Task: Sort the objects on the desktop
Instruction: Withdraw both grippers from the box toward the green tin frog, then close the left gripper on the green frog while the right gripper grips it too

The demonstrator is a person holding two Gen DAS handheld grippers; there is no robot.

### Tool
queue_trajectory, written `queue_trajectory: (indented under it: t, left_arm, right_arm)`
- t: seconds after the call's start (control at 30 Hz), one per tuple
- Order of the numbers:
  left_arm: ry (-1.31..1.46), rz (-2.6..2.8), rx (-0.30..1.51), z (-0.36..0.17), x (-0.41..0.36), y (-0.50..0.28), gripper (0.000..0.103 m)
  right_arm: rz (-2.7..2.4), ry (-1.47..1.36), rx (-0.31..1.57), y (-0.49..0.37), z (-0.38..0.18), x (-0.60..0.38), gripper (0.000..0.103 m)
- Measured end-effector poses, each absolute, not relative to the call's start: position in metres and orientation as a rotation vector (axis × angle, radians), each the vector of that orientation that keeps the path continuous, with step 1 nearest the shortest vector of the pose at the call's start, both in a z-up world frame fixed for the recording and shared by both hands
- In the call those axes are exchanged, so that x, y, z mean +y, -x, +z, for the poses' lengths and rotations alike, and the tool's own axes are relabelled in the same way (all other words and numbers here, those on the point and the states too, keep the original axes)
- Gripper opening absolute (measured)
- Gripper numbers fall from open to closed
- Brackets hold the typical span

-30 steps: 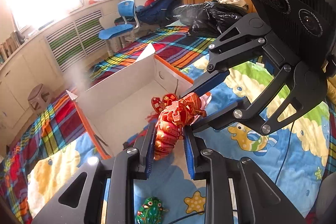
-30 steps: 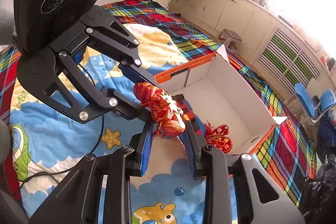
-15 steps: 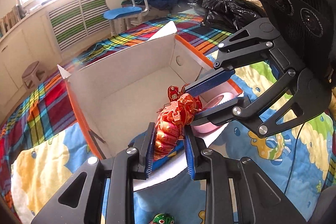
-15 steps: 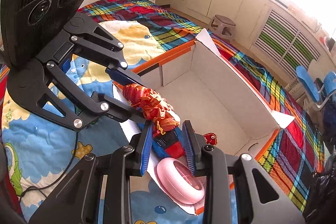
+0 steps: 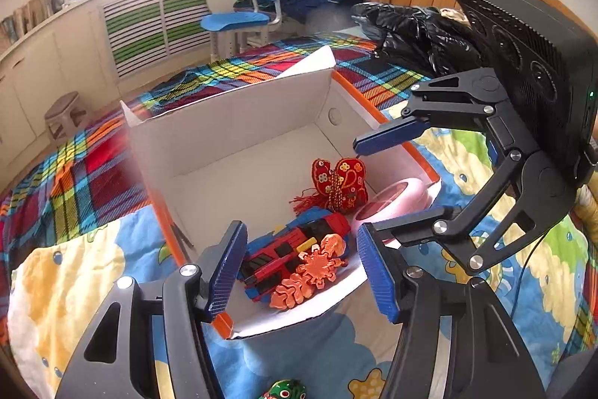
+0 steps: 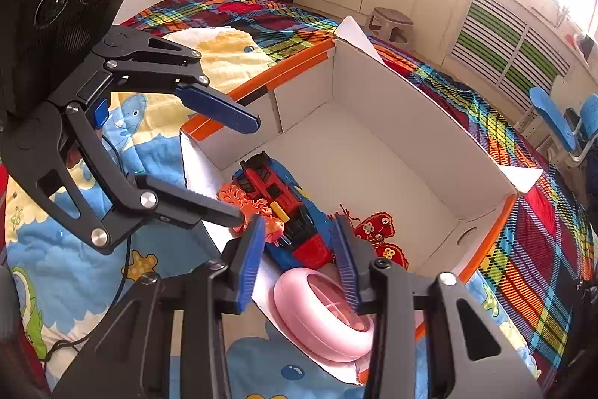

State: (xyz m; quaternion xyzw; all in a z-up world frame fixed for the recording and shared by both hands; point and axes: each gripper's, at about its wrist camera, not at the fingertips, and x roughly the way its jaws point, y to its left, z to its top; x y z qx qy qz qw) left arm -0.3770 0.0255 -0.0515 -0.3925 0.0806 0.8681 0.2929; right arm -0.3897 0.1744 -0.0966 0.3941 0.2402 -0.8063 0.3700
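Both pairs of jaws stand wide apart and grip nothing. The left gripper (image 5: 302, 266) fills the bottom of its own view, its blue pads either side of the lobster (image 5: 310, 268), an orange jointed toy that lies free on top of the toy truck (image 5: 287, 257) just inside the near edge of the box (image 5: 239, 114). The right gripper (image 6: 299, 260) sits low in the centre of its view, its pads framing the truck's red and blue end and hanging above the pink ring (image 6: 321, 313) at the bottom centre. In that view the lobster shows only as an orange patch left of the left pad, by the tip of the other gripper's lower finger. Each gripper also crosses the other's picture: the right one reaches in from the right edge of the left view, the left one from the left edge of the right view, both aimed down into the same near corner of the box. Beyond the truck lies the red butterfly (image 5: 338, 184), toward the middle of the box floor. So four things look sorted into the box. At the bottom edge of the left view a green frog (image 5: 284, 391) lies outside on the blanket (image 5: 486, 279), and I judge it is yet to be put away; whether more is left cannot be told.
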Motion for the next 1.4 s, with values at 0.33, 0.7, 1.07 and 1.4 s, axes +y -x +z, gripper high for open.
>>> queue_trajectory:
  t: [0.33,0.7,1.07,1.4]
  left_arm:
    - [1.113,2.247,0.220,-0.010,-0.026,0.328,0.067]
    - [1.220,2.160,0.205,-0.036,-0.071,0.285,0.075]
    - [1.354,2.116,-0.161,-0.107,-0.107,0.310,0.071]
    - [1.377,2.097,-0.553,-0.157,-0.122,0.308,0.065]
  right_arm:
    - [-2.081,-0.874,0.469,0.335,-0.034,0.175,0.085]
    - [-1.895,-0.941,0.422,0.268,-0.056,0.137,0.093]
    - [-1.911,-1.128,-0.031,0.316,-0.120,0.117,0.081]
    - [-1.894,-1.282,-0.527,0.334,-0.189,0.137,0.067]
